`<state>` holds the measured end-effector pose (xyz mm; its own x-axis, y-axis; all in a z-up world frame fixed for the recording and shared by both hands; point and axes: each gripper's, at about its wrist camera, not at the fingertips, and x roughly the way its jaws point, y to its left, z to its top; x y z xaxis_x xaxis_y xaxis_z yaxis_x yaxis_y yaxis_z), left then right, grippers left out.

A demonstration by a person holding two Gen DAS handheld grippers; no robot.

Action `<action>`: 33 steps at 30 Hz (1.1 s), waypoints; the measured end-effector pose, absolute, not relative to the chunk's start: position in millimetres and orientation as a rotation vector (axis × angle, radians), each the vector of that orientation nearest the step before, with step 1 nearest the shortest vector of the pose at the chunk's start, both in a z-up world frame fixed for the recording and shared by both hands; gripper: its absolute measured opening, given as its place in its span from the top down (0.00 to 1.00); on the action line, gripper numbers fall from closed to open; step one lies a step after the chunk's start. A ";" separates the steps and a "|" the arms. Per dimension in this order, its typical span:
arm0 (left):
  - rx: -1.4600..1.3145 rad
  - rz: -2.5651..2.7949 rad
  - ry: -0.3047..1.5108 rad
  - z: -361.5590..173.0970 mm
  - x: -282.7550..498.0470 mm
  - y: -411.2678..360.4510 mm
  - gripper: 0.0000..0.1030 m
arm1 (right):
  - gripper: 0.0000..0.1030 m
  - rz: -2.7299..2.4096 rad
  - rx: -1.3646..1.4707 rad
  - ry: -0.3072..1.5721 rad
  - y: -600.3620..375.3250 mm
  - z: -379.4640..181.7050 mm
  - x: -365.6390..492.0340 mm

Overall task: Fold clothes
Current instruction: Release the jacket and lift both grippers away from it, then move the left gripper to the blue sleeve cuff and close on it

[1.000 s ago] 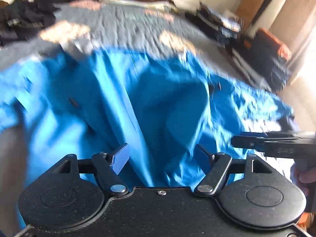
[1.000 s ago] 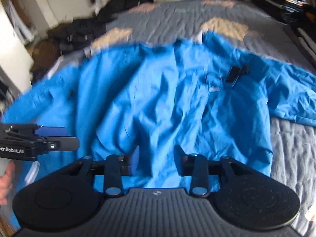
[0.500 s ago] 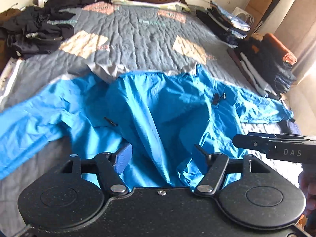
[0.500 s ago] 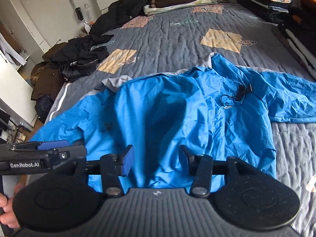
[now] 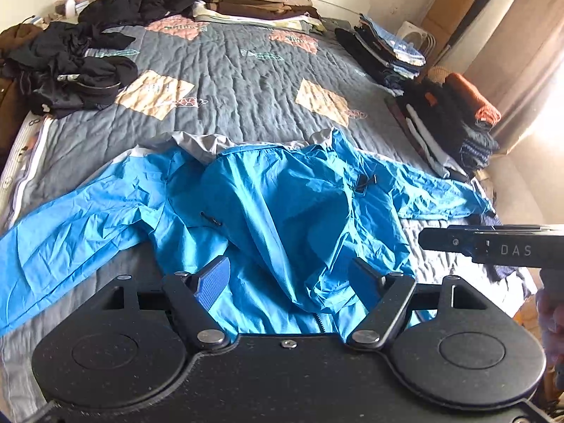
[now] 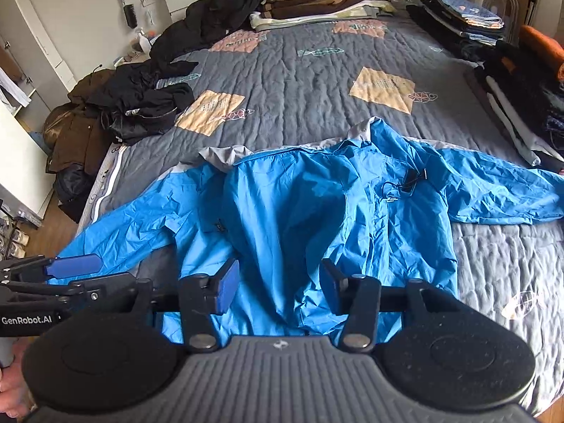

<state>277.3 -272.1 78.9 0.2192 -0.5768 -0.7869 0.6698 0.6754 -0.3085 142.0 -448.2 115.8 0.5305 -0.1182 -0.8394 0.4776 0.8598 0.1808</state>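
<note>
Jacket: a bright blue jacket [image 5: 282, 211] lies spread out and pretty crumpled across the near end of the bed [image 5: 246, 70], filling the middle of both views. One sleeve runs off to the lower left of the left wrist view, the other out to the right edge. Grey lining shows at the collar along its top edge.

Left tool: left tool [image 5: 290, 278] has its jaws wide apart with nothing pinched between them. It sits just above the jacket's near hem, bottom centre of its own view.

Right tool: right tool [image 6: 280, 282] is also spread open and holding nothing, over the hem too. It also pokes into the right edge of the left wrist view.

Bed: grey quilted cover with tan and pink patches.

Other stuff: loose dark clothes [image 6: 148, 102] in the upper left, a folded brown and beige stack [image 6: 317, 0] at top centre, more folded piles [image 5: 440, 112] down the right side.

Hands: a bit of a hand [image 6: 10, 387] shows at the lower left of the right wrist view.
</note>
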 end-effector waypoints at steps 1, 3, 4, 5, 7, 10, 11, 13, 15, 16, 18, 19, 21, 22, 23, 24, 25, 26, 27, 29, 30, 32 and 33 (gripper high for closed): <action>0.098 -0.859 1.037 80.6 277.5 -267.1 0.29 | 0.52 -0.368 0.417 0.950 -445.5 118.8 141.8; 0.072 -0.842 1.044 81.3 280.9 -255.1 0.29 | 0.52 -0.367 0.410 0.948 -439.8 124.6 142.9; 0.050 -0.831 1.051 80.5 284.2 -248.0 0.29 | 0.52 -0.361 0.406 0.946 -436.5 127.5 144.9; 0.026 -0.816 1.057 79.7 287.9 -240.2 0.29 | 0.52 -0.356 0.400 0.945 -433.1 130.1 147.3; -0.021 -0.775 1.062 78.4 296.8 -222.0 0.29 | 0.52 -0.340 0.384 0.943 -425.3 134.0 154.5; -0.089 -0.689 1.061 74.4 313.2 -189.8 0.29 | 0.52 -0.301 0.362 0.944 -408.8 137.7 172.2; -0.112 -0.655 1.059 72.4 319.1 -177.3 0.29 | 0.52 -0.286 0.357 0.943 -402.7 138.4 178.9; -0.155 -0.585 1.053 68.5 332.4 -151.5 0.29 | 0.52 -0.251 0.348 0.945 -387.5 139.2 194.2; -0.202 -0.504 1.049 61.9 345.7 -123.5 0.29 | 0.52 -0.207 0.339 0.949 -370.3 137.2 212.1; -0.238 -0.460 1.052 56.9 352.5 -108.1 0.29 | 0.52 -0.183 0.334 0.953 -360.7 136.1 221.6; -0.322 -0.371 1.060 47.6 365.7 -75.7 0.29 | 0.52 -0.133 0.321 0.965 -339.2 132.7 241.5; -0.368 -0.324 1.061 43.0 371.4 -58.8 0.29 | 0.52 -0.108 0.314 0.971 -328.4 130.9 251.5; -0.464 -0.229 1.050 29.1 380.5 -24.6 0.29 | 0.52 -0.061 0.305 0.978 -308.1 127.4 269.6; -0.514 -0.181 1.044 22.0 383.9 -7.5 0.29 | 0.52 -0.038 0.302 0.982 -297.8 125.6 278.4; -0.570 -0.134 1.040 14.3 385.9 9.3 0.29 | 0.52 -0.014 0.298 0.989 -286.6 123.5 287.7; -0.630 -0.086 1.035 5.7 387.1 25.9 0.29 | 0.52 0.012 0.292 0.994 -275.6 121.5 296.6; -0.690 -0.039 1.030 -3.0 388.4 42.5 0.31 | 0.52 0.042 0.281 0.999 -265.3 119.5 304.8; -0.730 -0.001 1.026 -10.7 388.9 55.8 0.31 | 0.52 0.072 0.268 1.006 -254.9 117.5 312.5; -0.754 0.028 1.024 -17.6 388.9 66.3 0.31 | 0.52 0.104 0.249 1.017 -244.4 114.9 319.6; -0.802 0.087 1.020 -31.5 388.9 87.2 0.31 | 0.52 0.172 0.221 1.036 -223.0 108.4 333.9; -0.825 0.117 1.018 -38.4 389.0 97.7 0.31 | 0.52 0.208 0.207 1.046 -212.1 104.9 340.9; -0.851 0.160 1.015 -49.4 389.5 113.1 0.31 | 0.52 0.272 0.181 1.068 -190.2 97.3 354.6; -0.865 0.174 1.014 -55.2 390.6 117.8 0.31 | 0.52 0.306 0.171 1.073 -179.7 94.0 360.7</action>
